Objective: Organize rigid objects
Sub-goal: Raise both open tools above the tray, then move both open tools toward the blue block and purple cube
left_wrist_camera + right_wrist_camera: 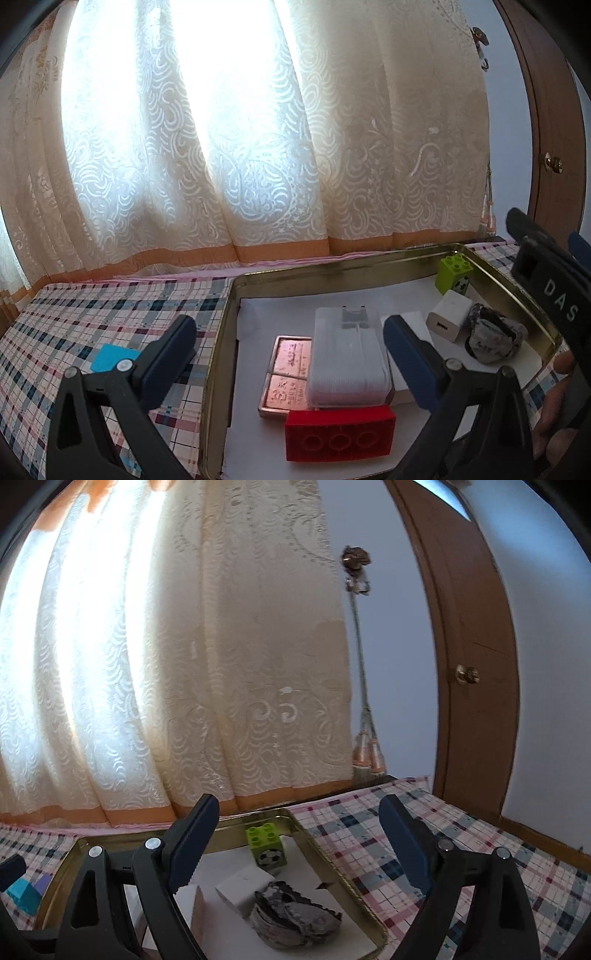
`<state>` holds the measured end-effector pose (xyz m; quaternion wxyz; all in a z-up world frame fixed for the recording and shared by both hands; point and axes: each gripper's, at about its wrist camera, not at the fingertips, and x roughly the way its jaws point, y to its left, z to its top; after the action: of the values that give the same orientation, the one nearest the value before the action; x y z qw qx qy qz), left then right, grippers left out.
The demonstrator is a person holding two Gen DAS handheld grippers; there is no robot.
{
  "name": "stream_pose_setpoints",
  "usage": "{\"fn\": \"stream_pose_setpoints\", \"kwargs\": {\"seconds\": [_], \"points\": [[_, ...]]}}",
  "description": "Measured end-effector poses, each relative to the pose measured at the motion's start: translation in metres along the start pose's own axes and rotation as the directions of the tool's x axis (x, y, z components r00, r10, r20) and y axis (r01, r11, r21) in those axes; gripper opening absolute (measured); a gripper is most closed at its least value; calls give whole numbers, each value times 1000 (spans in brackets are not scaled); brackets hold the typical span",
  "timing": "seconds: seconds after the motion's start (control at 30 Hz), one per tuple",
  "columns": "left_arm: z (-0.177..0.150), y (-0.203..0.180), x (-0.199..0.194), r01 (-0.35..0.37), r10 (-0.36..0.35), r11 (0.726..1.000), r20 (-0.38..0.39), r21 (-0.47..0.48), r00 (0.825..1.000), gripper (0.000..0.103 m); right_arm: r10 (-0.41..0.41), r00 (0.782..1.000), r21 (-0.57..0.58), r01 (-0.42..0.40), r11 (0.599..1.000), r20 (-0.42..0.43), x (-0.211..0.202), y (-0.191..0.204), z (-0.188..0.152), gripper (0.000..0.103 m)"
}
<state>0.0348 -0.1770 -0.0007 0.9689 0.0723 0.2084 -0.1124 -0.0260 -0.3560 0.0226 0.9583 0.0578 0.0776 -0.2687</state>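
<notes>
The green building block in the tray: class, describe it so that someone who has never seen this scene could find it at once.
Find the gold metal tray on the plaid tablecloth. Go to its far right corner, nearest the curtain. There the green block stands upright behind a white charger; it is the tray's only lime-green piece, with studs on top and a football picture on its side.
</notes>
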Motion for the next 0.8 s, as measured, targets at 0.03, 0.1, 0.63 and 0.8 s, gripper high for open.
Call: {"fn": "stream_pose_setpoints", "kwargs": {"seconds": [0.03,0.1,0.63,0.8], "points": [[-1,0,-1,3,-3,1000,3,2,1000,103,-5,1000,10,5,1000,6,-3,-2,0,90],[-1,0,-3,7,-7,1000,8,5,1000,103,-22,1000,15,22,1000,17,-7,-2,-1,90],[-10,8,-19,44,-44,999,17,18,999,103,-48,999,97,46,994,18,-46,-17,-8,90],[-15,11,-30,60,-61,998,31,31,998,103,-22,1000,111,23,994,-2,-54,-16,-12,90]]}}
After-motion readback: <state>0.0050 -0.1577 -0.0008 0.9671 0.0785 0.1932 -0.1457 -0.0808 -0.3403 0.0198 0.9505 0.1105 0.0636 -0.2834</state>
